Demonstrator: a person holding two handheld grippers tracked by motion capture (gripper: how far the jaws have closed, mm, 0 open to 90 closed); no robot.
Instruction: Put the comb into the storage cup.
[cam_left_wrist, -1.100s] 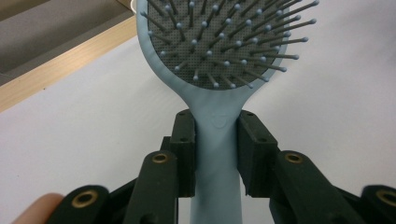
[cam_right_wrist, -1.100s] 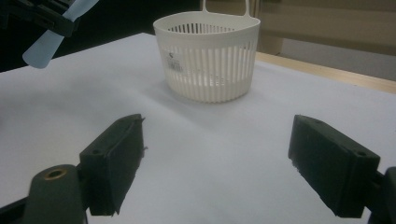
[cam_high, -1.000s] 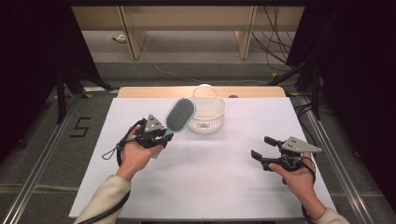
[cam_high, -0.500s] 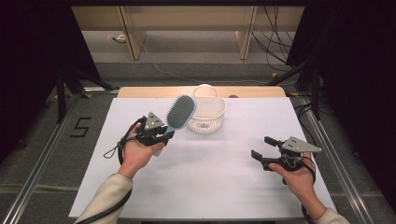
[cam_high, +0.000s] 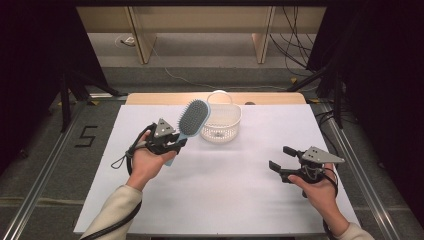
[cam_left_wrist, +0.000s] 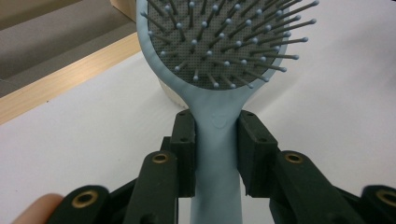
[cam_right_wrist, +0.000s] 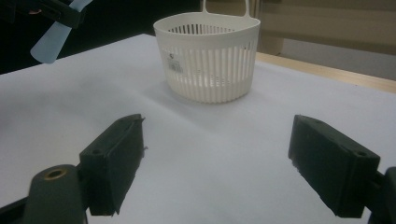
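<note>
**Hairbrush clamped in the left gripper beside the basket**

The left gripper (cam_high: 175, 143) sits at about 9 o'clock from the middle of the desk (cam_high: 235, 200), raised in the person's left hand (cam_high: 146, 165). Its fingers (cam_left_wrist: 184, 140) are clamped on the neck of a light blue hairbrush (cam_high: 192, 119), one on each side of the handle just below the head. In the left gripper view the bristle face of the hairbrush (cam_left_wrist: 219, 42) is turned towards the camera, and the handle runs down between the fingers past the bottom edge. In the high view the head of the brush points to about 1 o'clock from the gripper and overlaps the left rim of a white slotted basket (cam_high: 222, 127); whether the two touch cannot be told.

The basket stands upright at 12 o'clock on the white desk covering, near its far edge, with a thin loop handle rising from its far rim. In the right gripper view the basket (cam_right_wrist: 210, 56) stands straight ahead, well apart from that gripper.

The right gripper (cam_high: 279, 160) is at about 4 o'clock, held in the right hand (cam_high: 320, 187) over the desk. Its fingers (cam_right_wrist: 116, 158) stand wide apart, with bare desk between them.
</note>
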